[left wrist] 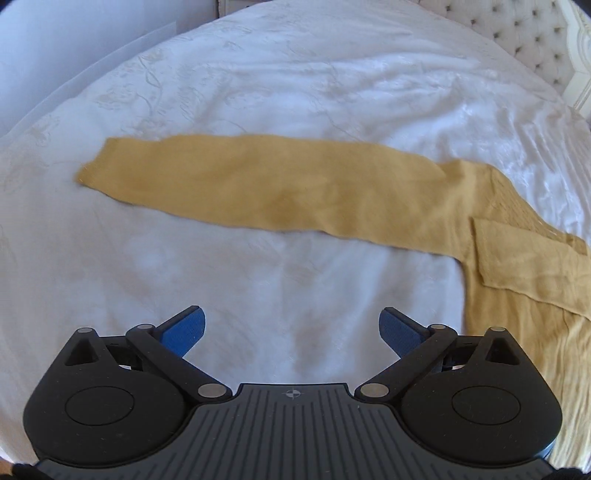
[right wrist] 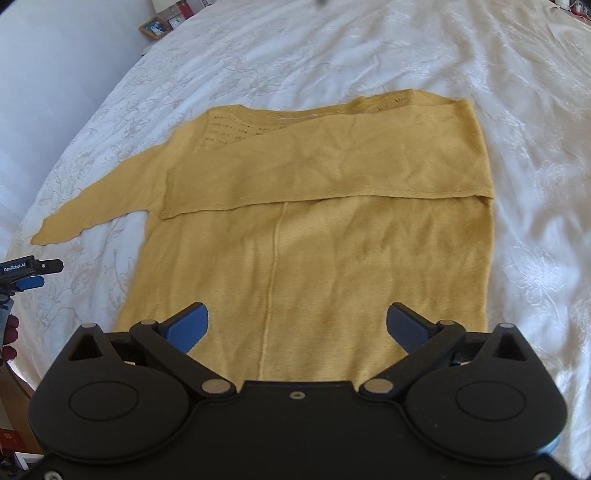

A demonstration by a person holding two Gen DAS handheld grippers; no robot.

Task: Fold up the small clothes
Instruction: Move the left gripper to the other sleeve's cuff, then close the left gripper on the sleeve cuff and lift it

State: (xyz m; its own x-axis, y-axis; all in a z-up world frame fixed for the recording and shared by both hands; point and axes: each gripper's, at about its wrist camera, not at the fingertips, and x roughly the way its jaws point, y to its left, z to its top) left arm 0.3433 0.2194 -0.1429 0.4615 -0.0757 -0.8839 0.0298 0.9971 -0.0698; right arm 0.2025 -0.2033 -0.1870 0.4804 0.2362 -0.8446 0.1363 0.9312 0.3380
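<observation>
A mustard-yellow knit sweater (right wrist: 314,258) lies flat on the white bedspread (right wrist: 332,55). Its right sleeve (right wrist: 332,173) is folded across the chest. Its left sleeve (left wrist: 258,184) stretches out flat to the side, with the cuff (left wrist: 96,166) at the far left in the left wrist view. My left gripper (left wrist: 291,325) is open and empty, hovering over bare bedspread just short of the outstretched sleeve. It also shows at the left edge of the right wrist view (right wrist: 26,273). My right gripper (right wrist: 297,325) is open and empty above the sweater's lower body, near the centre seam.
The white embroidered bedspread (left wrist: 295,74) covers the whole bed. A tufted headboard (left wrist: 535,44) stands at the far right in the left wrist view. A framed photo (right wrist: 155,26) and small items sit beyond the bed. The bed's left edge (right wrist: 22,369) drops off near my left gripper.
</observation>
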